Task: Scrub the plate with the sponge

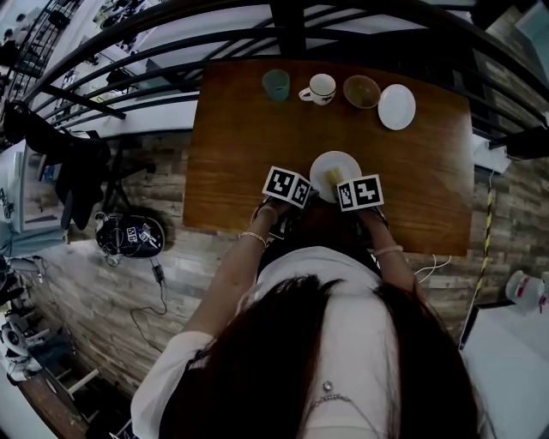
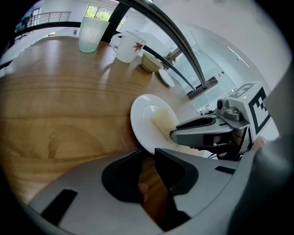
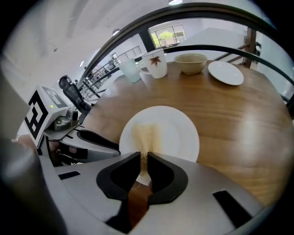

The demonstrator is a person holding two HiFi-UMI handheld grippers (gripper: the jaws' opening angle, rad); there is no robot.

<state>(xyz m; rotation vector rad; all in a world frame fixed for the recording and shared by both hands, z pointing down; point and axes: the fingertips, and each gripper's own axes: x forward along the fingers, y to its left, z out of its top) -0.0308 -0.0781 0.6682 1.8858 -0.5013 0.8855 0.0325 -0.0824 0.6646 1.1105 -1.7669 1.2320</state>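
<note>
One white plate (image 3: pixel 174 133) lies on a wooden table (image 3: pixel 239 119), close to the edge nearest the person (image 1: pixel 343 291). A tan sponge (image 3: pixel 146 135) rests on its face and shows blurred, as a pale brown streak running from the plate's middle back toward the near rim. The right gripper (image 3: pixel 144 157) clamps the sponge's near end between its jaws, which stand a narrow way apart with the sponge filling the gap, and it points steeply down at the plate. The left gripper (image 2: pixel 148 153) comes in at the plate's left side, its jaws drawn nearly together on the rim, which they appear to pinch. Both grippers sit side by side at the table's near edge, just apart, and the person who holds them wears a white top. Along the table's far edge four more pieces stand in a row: a frosted green glass (image 1: pixel 276 84), a white mug (image 1: pixel 322 88) with a leaf motif, a tan bowl (image 1: pixel 361 91) and a small white saucer (image 1: pixel 396 106), all well apart from the plate. Dark railings (image 1: pixel 292 26) run beyond the table.
</note>
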